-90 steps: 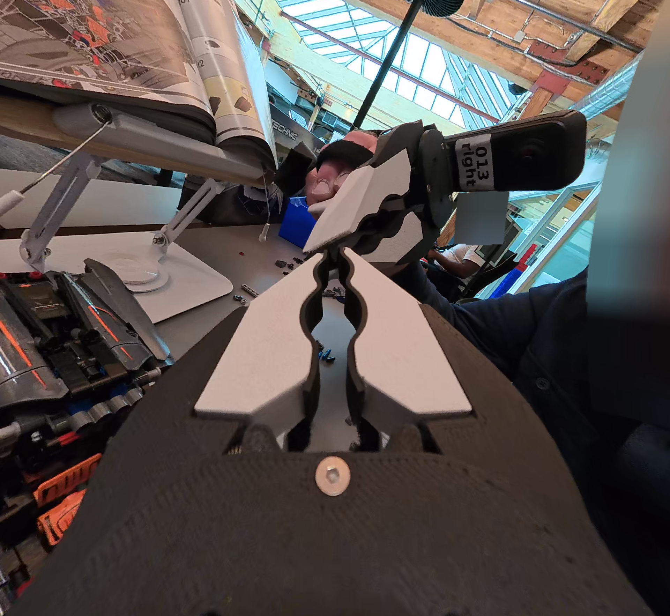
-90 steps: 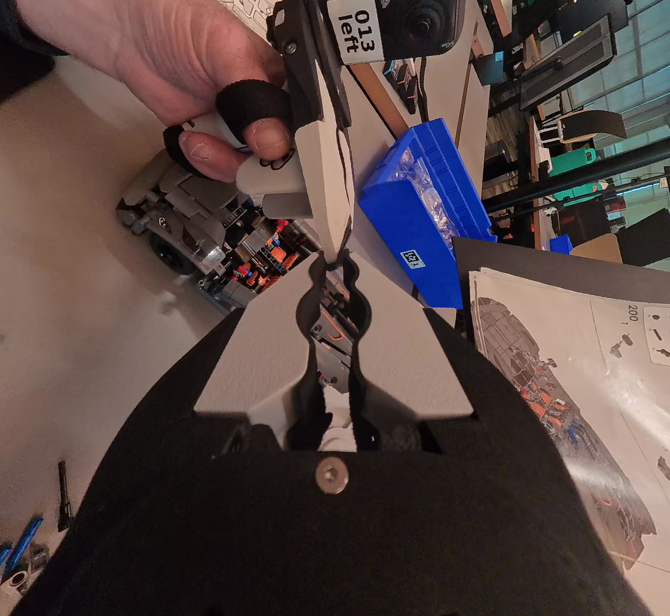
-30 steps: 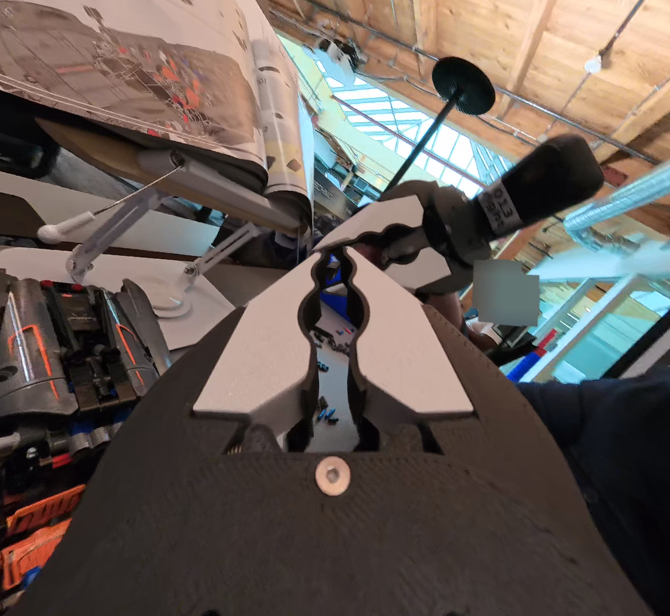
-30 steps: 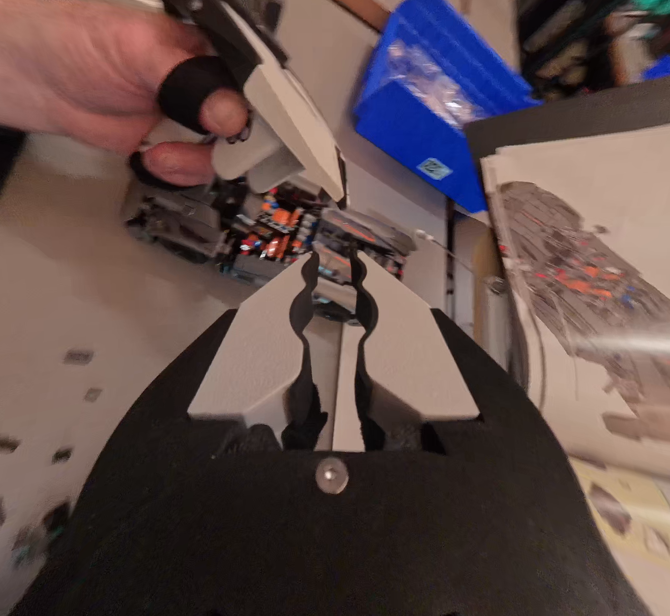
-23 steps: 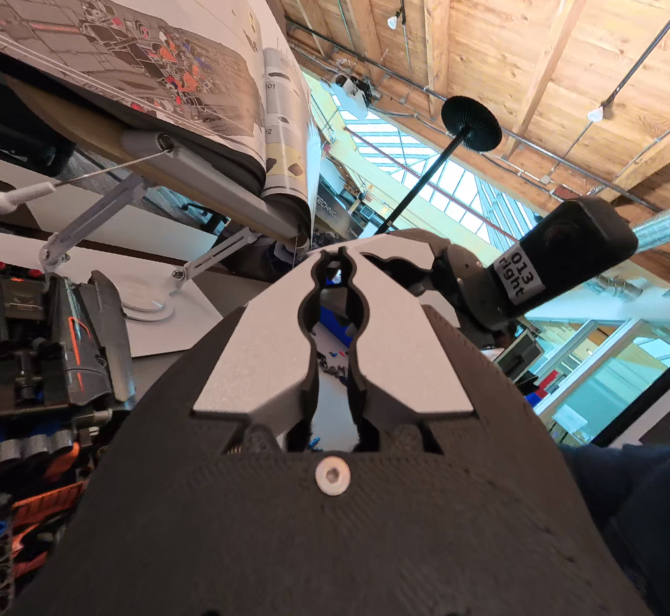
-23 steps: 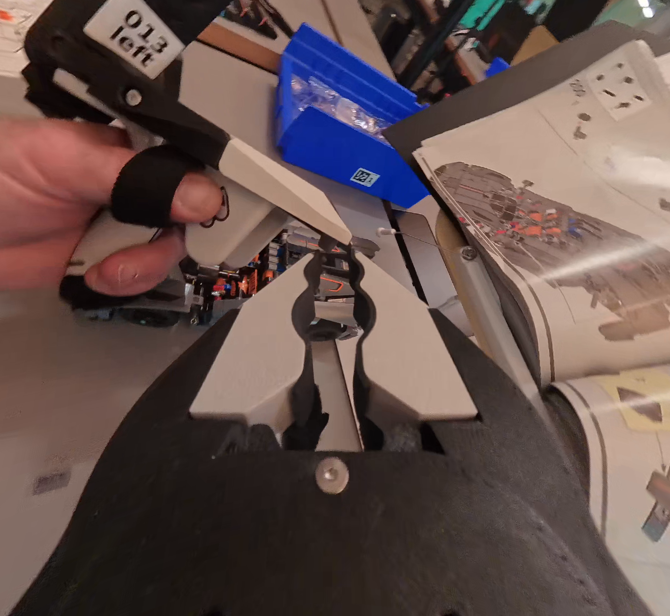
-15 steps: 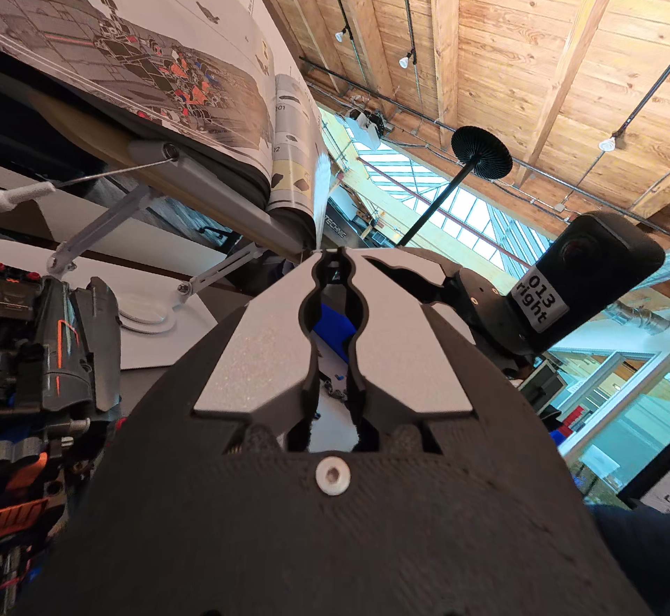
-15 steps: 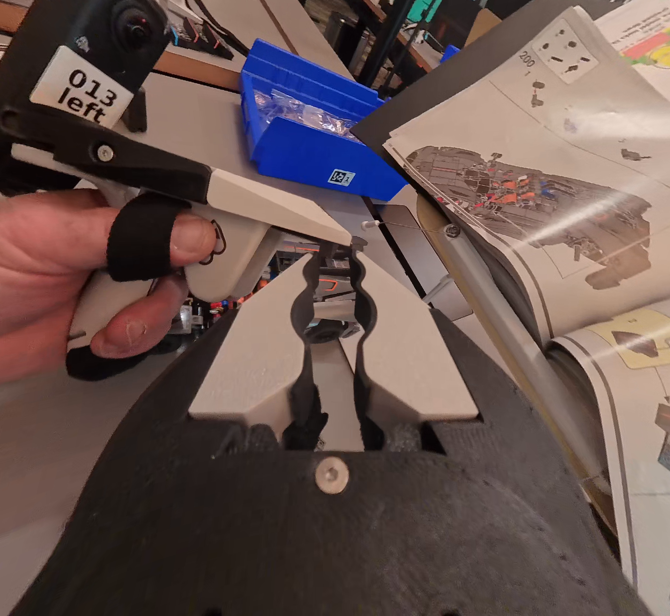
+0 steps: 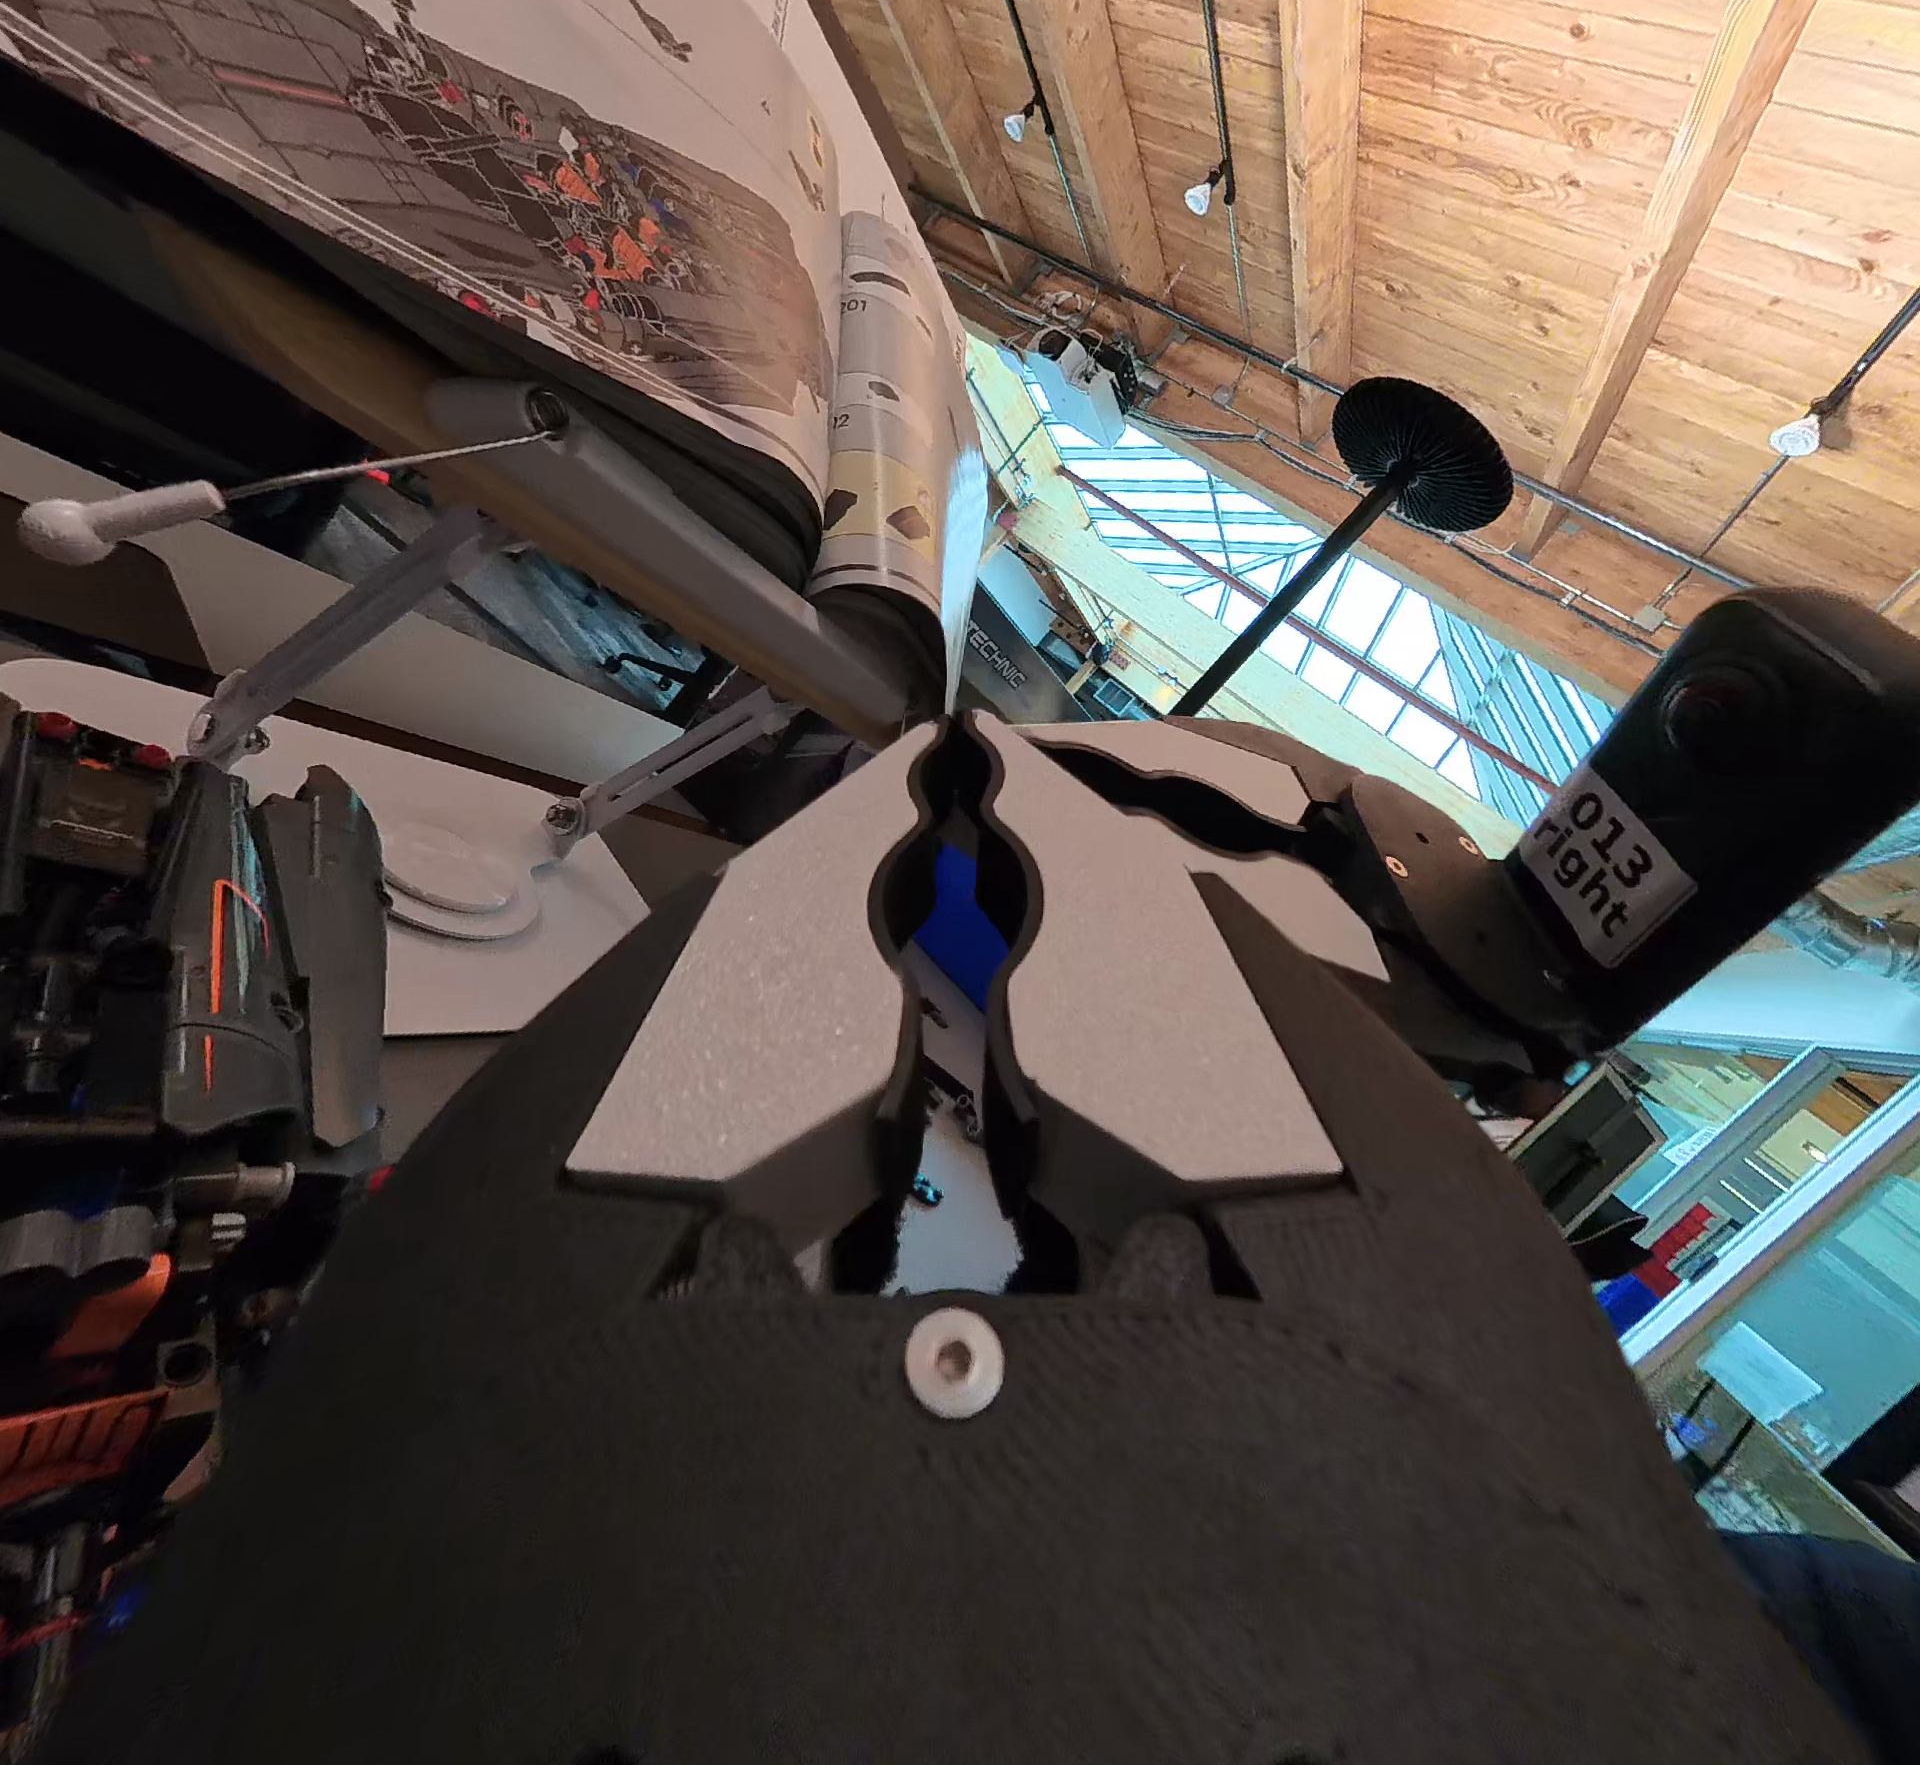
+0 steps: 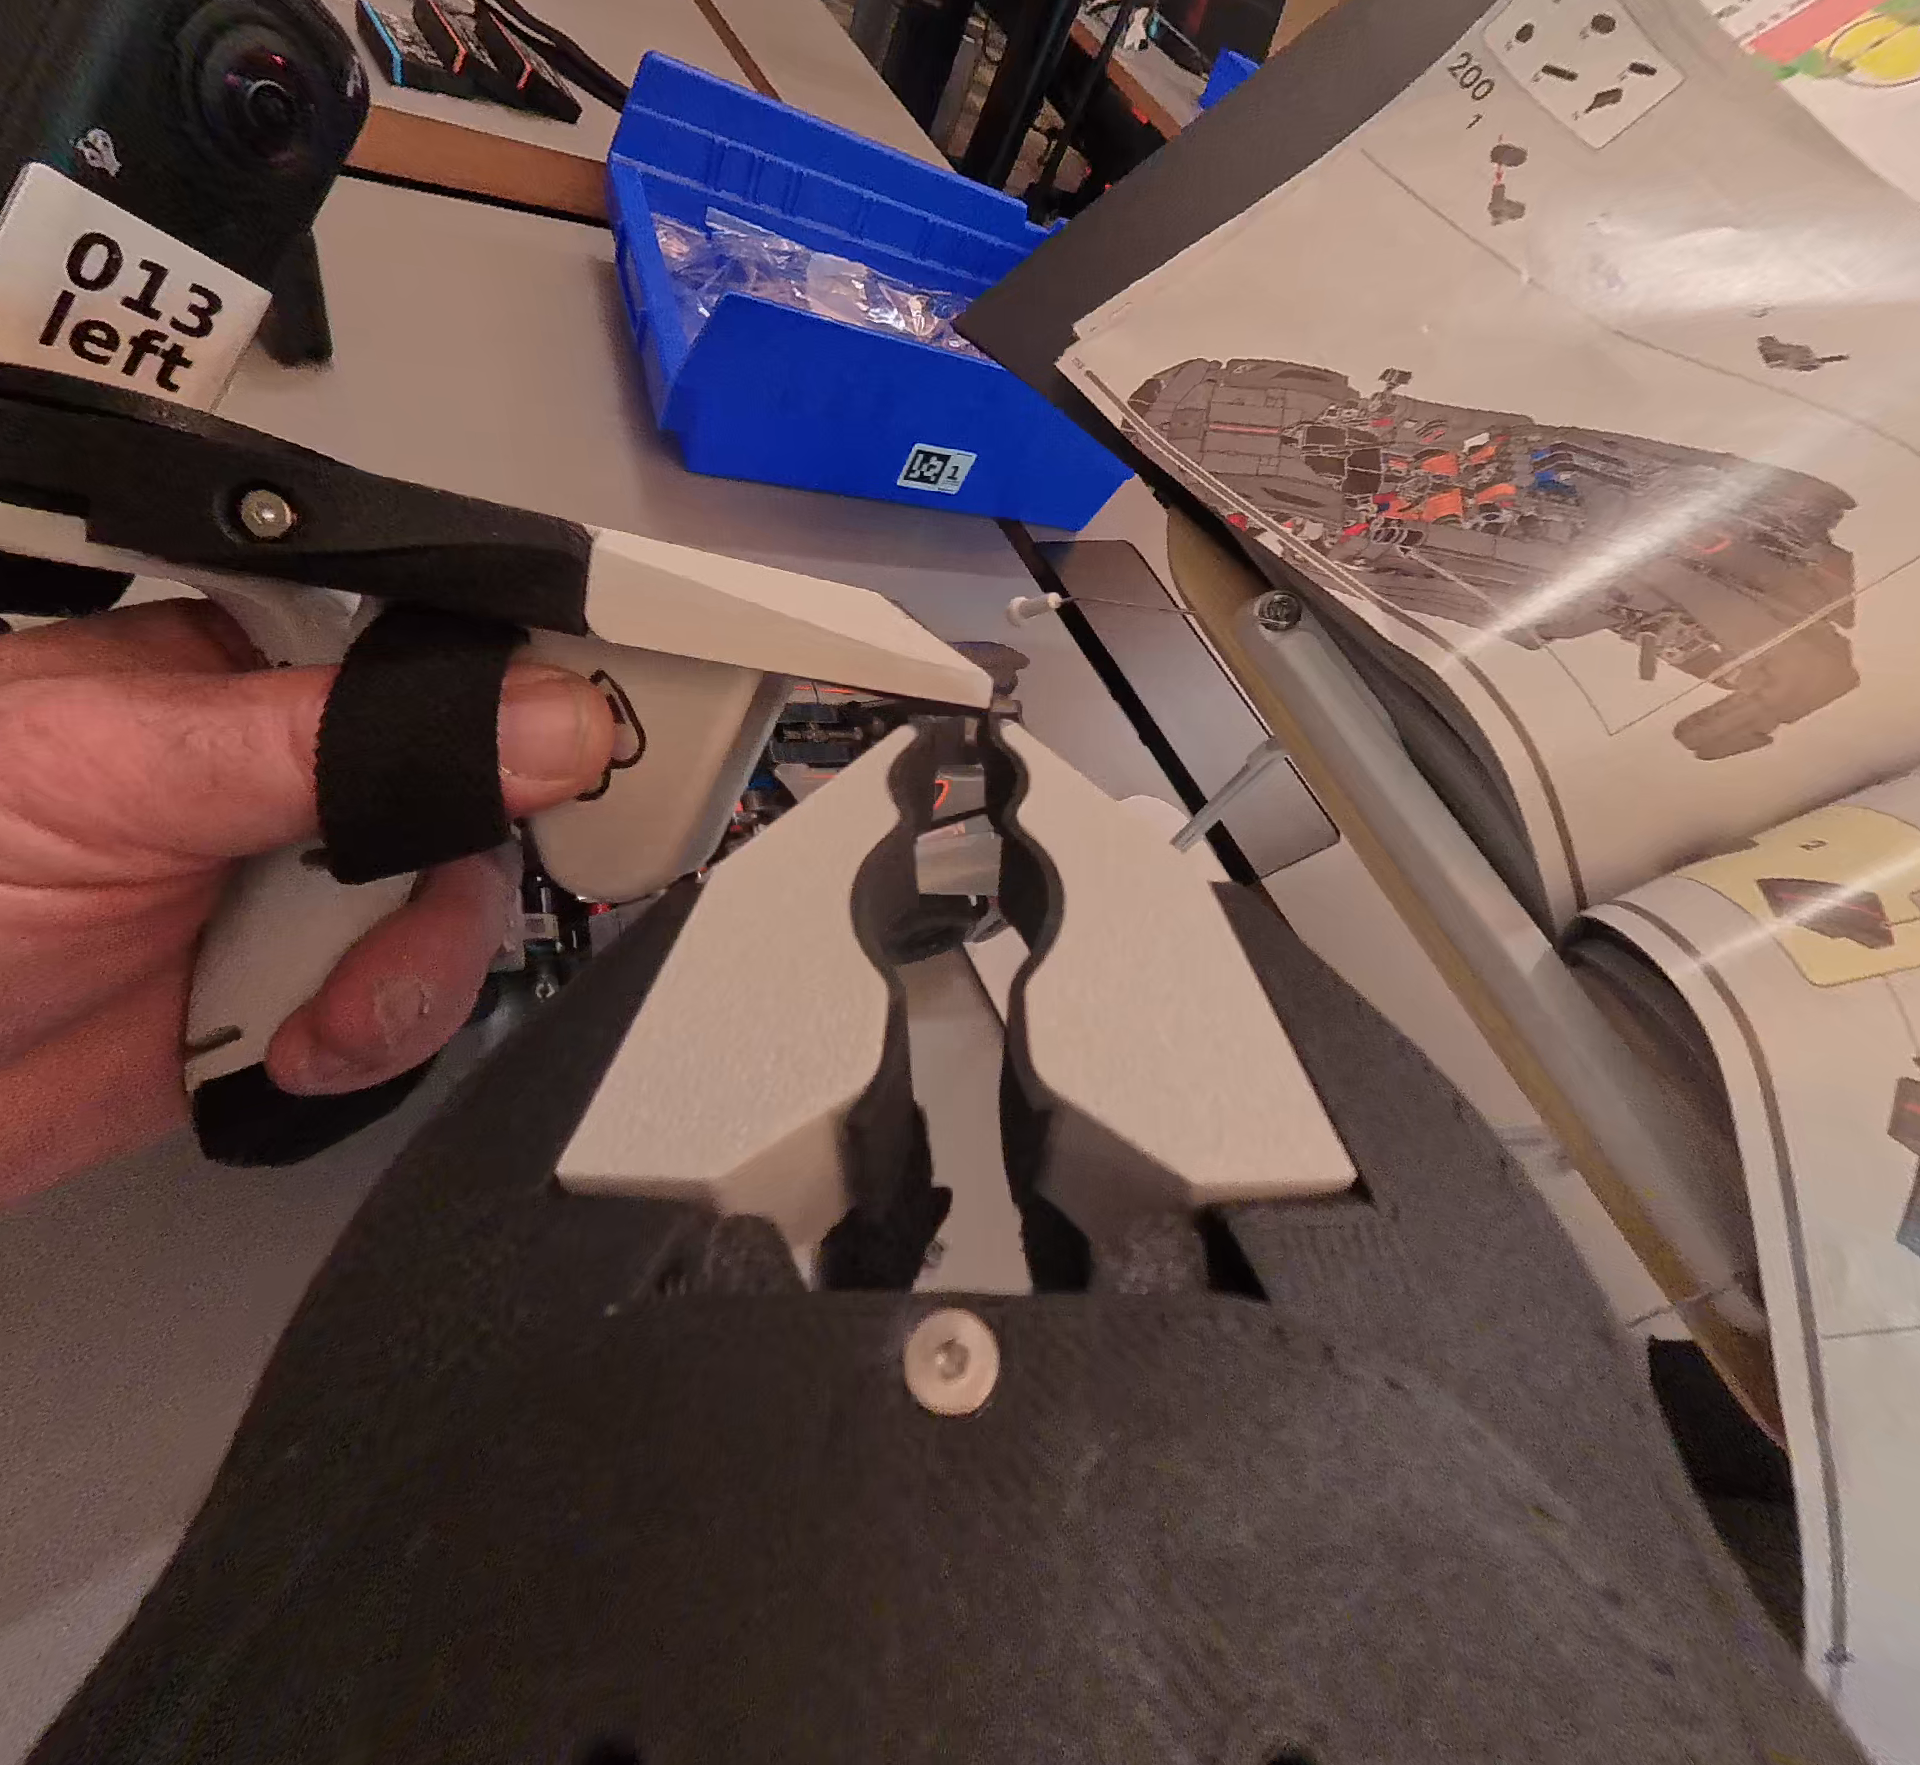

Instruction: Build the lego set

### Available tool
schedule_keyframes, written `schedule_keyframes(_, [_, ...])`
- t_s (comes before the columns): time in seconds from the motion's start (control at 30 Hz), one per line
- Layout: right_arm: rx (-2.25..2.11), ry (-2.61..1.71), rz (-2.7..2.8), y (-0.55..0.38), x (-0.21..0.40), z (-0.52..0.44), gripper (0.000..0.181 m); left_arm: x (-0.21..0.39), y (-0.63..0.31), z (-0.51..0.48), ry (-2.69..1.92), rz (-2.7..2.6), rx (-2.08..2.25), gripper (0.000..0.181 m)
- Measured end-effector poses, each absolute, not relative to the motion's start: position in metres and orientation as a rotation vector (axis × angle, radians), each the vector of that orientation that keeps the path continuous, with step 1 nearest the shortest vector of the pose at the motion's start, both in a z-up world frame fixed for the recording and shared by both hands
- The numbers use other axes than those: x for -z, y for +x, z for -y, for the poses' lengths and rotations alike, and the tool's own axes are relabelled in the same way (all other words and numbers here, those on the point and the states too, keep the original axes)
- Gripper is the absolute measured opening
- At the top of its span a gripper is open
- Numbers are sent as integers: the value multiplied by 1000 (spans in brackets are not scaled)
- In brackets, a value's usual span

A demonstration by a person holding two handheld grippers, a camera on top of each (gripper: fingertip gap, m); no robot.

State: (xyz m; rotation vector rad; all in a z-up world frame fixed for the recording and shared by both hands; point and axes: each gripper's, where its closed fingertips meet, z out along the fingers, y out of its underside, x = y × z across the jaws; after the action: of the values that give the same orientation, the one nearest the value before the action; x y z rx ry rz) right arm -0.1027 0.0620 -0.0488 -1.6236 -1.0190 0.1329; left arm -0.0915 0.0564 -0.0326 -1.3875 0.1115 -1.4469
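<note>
My left gripper [image 9: 956,726] is shut, and a small dark lego piece [image 10: 1000,676] shows at its tips in the right wrist view. My right gripper [image 10: 949,728] stands tip to tip with the left gripper [image 10: 987,692]. Its jaws are a narrow gap apart, and I see nothing held between them. The right gripper also shows in the left wrist view [image 9: 1029,749], coming in from the right. The dark grey and orange lego car [image 9: 156,936] sits on the table to the left, and part of it shows behind the right fingers [image 10: 940,796]. The open instruction book [image 10: 1507,468] rests on a stand.
A blue bin [image 10: 862,406] with clear bags stands at the back of the grey table [image 10: 468,344]. The book stand's grey bar [image 10: 1455,884] and white base [image 9: 457,894] are just right of the car. A hand [image 10: 156,832] holds the left gripper. My two grippers' fingertips are within a few centimetres of each other.
Both grippers have swung up and toward the book stand. The tips had drawn apart a second ago and now meet again. The left view now tilts up at the ceiling.
</note>
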Motion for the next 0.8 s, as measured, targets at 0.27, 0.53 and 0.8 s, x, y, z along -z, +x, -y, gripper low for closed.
schedule_keyframes(0.27, [-144,-1578,1058,-93,53,-55,3,28,-94,-55,-1383,-175,1427,0])
schedule_keyframes(0.53, [-150,-1410,1106,-88,42,-42,3,41,-107,-55,-1503,-284,1448,0])
schedule_keyframes(0.8, [-150,-1238,1204,-87,31,-21,3,33,-84,-19,-1423,-466,1849,15])
